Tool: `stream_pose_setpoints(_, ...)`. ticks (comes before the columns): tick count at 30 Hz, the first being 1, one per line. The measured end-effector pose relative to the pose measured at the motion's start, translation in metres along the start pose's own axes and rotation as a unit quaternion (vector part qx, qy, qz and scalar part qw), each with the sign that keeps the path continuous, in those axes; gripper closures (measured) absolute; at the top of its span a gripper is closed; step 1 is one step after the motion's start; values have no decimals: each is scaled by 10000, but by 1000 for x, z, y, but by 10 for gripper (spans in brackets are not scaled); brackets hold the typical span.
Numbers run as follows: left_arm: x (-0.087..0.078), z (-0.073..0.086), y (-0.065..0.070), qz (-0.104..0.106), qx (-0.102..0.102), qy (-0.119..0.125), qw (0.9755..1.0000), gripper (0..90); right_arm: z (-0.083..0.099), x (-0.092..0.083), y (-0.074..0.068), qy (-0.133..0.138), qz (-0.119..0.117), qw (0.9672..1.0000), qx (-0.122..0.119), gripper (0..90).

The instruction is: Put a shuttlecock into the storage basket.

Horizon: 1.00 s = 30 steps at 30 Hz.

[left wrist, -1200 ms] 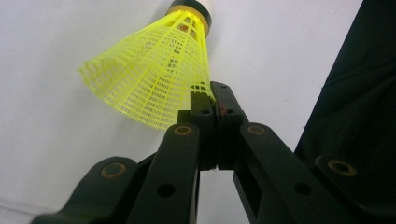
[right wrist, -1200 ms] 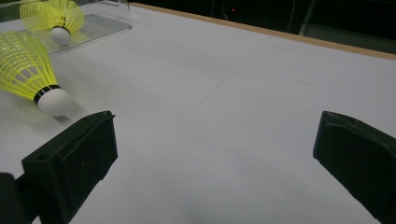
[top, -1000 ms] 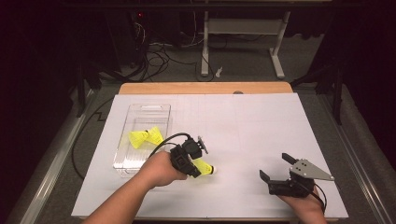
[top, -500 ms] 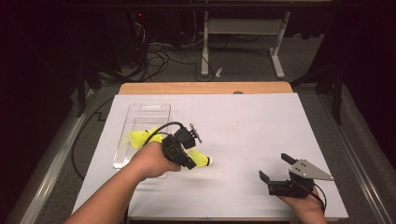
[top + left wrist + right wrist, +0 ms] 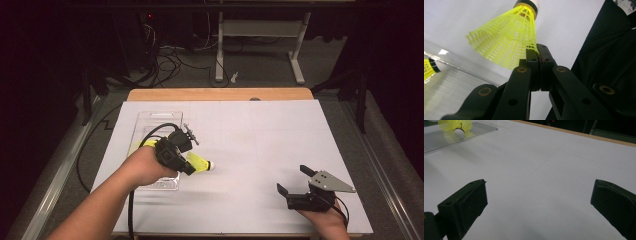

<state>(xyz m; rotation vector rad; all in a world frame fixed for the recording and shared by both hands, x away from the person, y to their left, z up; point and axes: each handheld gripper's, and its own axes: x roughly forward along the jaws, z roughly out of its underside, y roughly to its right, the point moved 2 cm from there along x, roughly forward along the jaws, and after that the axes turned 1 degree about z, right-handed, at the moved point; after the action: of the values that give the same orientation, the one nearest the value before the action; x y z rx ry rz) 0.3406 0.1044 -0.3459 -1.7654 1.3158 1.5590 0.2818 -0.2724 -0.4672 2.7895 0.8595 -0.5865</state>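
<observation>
The left gripper [image 5: 192, 162] pinches the yellow shuttlecock [image 5: 199, 162] by its skirt rim, above the surface near the clear tray [image 5: 145, 120] at the left edge. This thin mesh could slip out. The right gripper [image 5: 295, 180] rests spread.

A white table [image 5: 280, 145] with a wooden far edge stands in a dark room. Behind it, the grey floor [image 5: 260, 75] carries loose black cables [image 5: 170, 57] and a white metal frame [image 5: 257, 47]. Metal rails [image 5: 60, 170] run along both sides.
</observation>
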Motion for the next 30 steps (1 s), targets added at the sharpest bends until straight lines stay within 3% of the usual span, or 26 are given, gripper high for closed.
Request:
stream_pose_setpoints(25, -28, 56, -34, -168, -545, 140, 9983, 894, 1, 0, 1, 22, 1, 10000, -20, 21)
stream_pose_setpoints(30, -32, 67, -38, -236, -549, 158, 9981, 895, 1, 0, 1, 16, -19, 10000, -23, 20)
